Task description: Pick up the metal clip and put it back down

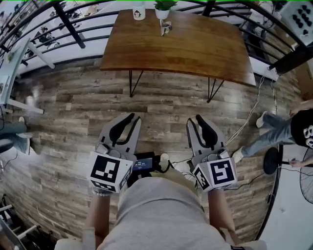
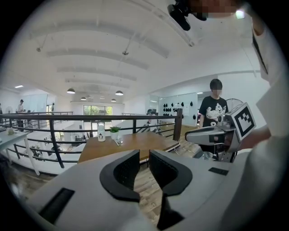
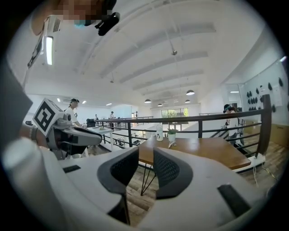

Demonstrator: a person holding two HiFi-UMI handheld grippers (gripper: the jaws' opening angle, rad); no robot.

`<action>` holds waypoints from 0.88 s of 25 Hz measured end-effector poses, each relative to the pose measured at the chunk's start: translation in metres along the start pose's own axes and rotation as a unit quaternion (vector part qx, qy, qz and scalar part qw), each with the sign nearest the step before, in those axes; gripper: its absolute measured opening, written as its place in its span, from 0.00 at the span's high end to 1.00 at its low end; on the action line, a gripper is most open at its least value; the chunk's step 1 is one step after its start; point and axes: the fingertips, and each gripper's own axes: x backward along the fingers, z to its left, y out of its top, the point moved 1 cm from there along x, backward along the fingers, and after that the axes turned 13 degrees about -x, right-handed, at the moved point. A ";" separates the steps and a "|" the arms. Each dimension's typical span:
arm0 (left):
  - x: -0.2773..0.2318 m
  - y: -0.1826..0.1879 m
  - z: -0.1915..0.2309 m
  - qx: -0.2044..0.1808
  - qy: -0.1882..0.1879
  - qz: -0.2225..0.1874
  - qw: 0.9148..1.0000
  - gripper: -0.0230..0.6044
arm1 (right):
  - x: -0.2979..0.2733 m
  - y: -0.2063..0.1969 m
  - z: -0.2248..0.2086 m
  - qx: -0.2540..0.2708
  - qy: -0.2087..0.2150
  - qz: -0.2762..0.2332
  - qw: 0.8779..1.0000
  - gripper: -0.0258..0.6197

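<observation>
The clip (image 1: 166, 28) lies on the far table (image 1: 195, 53), just beside the pot (image 1: 162, 13) and well apart from both grippers. It looks small, stiff and light, maybe slippery, so I would pinch it across its body. The pot holds a plant. The left gripper (image 2: 144, 153) and right gripper (image 3: 146, 151) stand a little open, both empty.

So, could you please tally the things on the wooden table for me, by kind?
white bottle: 1
potted plant: 1
metal clip: 1
Total on the wooden table: 3
</observation>
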 end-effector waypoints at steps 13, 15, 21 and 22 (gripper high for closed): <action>-0.018 0.005 -0.022 0.003 0.017 0.017 1.000 0.80 | 0.008 0.003 -0.035 -0.010 0.009 0.003 1.000 0.78; -0.021 0.010 -0.027 0.002 0.021 0.016 1.000 0.80 | 0.011 0.006 -0.042 -0.007 0.013 0.002 1.000 0.78; -0.027 0.018 -0.041 -0.001 0.041 0.012 0.999 0.80 | 0.023 0.009 -0.060 -0.005 0.020 -0.003 1.000 0.78; -0.027 0.019 -0.042 -0.002 0.044 0.011 0.999 0.80 | 0.024 0.009 -0.062 -0.002 0.022 -0.004 1.000 0.78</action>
